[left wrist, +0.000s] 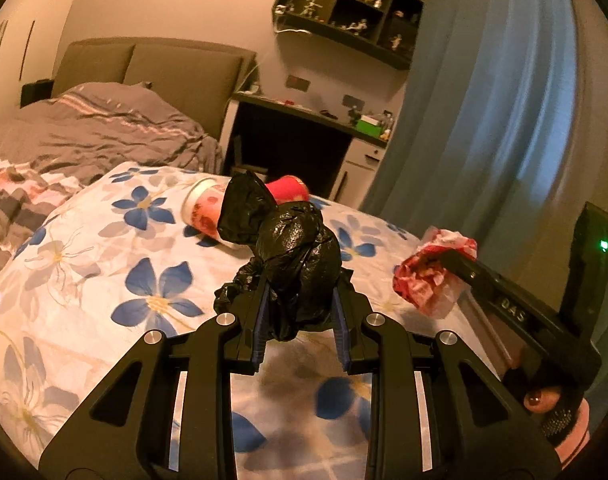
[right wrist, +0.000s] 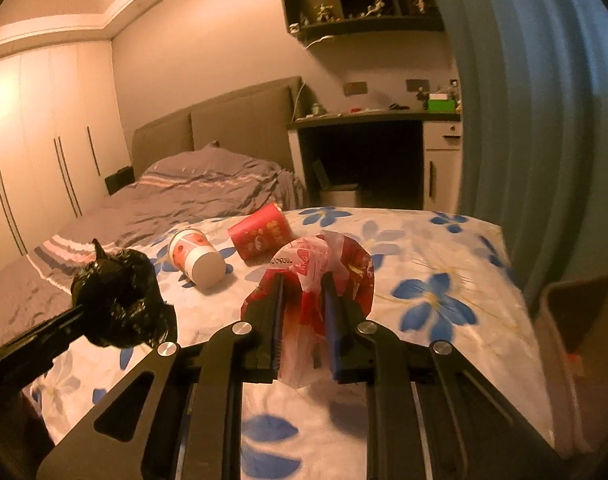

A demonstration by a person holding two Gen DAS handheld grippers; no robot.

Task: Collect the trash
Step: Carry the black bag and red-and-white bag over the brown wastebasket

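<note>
Currently both tilt slightly down over the floral bed [right wrist: 443, 248]. Left hand-held gripper [left wrist: 300, 312] clamps a crumpled black plastic bag [left wrist: 296, 256]; right hand-held gripper [right wrist: 305, 312] pinches a crinkled red-white wrapper [right wrist: 315, 268]. Two paper cups [right wrist: 196, 258] lie tipped beyond; bin [right wrist: 575, 320] sits bedside right.

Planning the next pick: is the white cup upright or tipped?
Tipped. The white cup lies on its side on the floral cover, beside the red cup.

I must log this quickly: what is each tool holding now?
Left tool: closed on the black bag.
Right tool: closed on the red-and-white wrapper.
</note>
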